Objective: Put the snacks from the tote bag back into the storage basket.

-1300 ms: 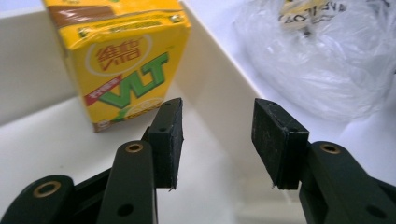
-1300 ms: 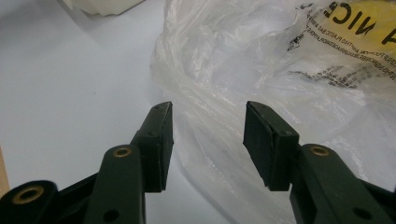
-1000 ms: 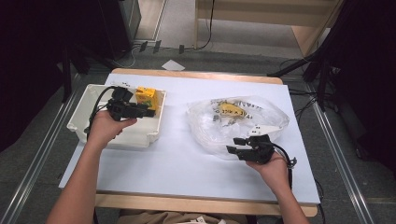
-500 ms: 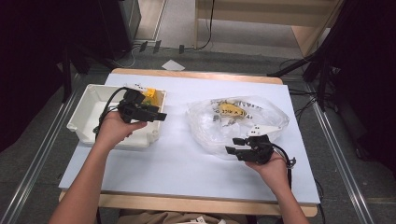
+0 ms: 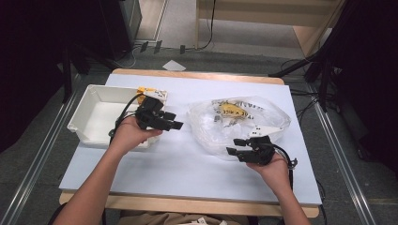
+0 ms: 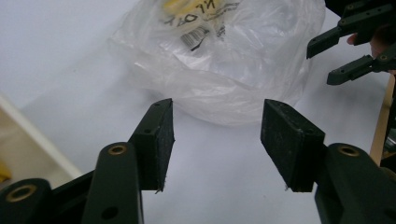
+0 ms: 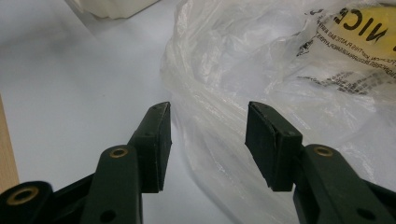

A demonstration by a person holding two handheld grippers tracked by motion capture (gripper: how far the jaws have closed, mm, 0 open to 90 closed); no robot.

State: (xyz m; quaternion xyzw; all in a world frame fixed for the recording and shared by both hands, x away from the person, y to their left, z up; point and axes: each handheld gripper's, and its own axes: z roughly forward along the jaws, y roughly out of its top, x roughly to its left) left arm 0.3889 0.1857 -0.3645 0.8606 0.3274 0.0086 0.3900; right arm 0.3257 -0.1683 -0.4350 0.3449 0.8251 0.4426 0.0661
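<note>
A crumpled clear plastic bag (image 5: 239,122) lies on the right half of the white table; a yellow printed packet (image 5: 230,110) shows through it. My left gripper (image 5: 173,123) hovers between the white bin (image 5: 94,117) and the bag, pointing at the bag (image 6: 224,60). Its jaws (image 6: 217,116) are open, have just been closing a little, and hold nothing. My right gripper (image 5: 234,146) sits at the bag's near edge, open, its jaws (image 7: 208,112) on either side of a fold of plastic (image 7: 280,56) without pressing it. It also appears far off in the left gripper view (image 6: 322,63).
The white bin stands at the table's left with a yellow item (image 5: 146,92) at its far right corner. The table (image 5: 187,159) has a wooden front edge. Dark floor, cables and metal rails surround it.
My left gripper has moved right, from over the bin's right end to past its edge toward the bag. The right gripper and the bag have stayed put.
</note>
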